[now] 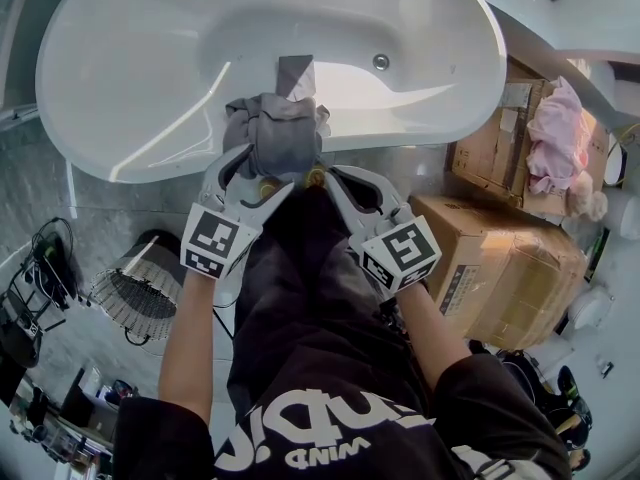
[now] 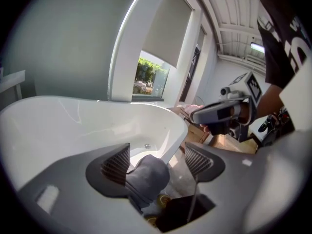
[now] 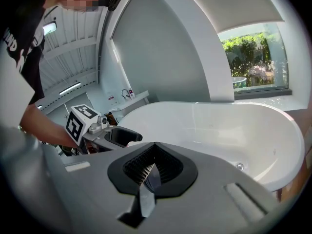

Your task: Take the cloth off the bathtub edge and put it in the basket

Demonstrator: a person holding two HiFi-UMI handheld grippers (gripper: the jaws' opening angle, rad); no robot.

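Observation:
A bunched grey cloth (image 1: 275,133) lies over the near edge of the white bathtub (image 1: 140,88), one flap hanging inside. My left gripper (image 1: 250,173) is at the cloth's lower left. In the left gripper view its jaws (image 2: 157,162) stand open, with a lump of the cloth (image 2: 148,177) between them, resting against the left pad (image 2: 117,165). My right gripper (image 1: 330,175) is at the cloth's lower right. Its jaws (image 3: 152,167) are shut on a thin grey fold of the cloth (image 3: 146,189). The wire basket (image 1: 135,290) stands on the floor to the lower left.
Cardboard boxes (image 1: 510,268) stand on the floor right of the tub; the far one (image 1: 495,153) carries a pink cloth (image 1: 560,133). Dark gear and cables (image 1: 35,278) lie at the far left. The person's legs stand against the tub edge.

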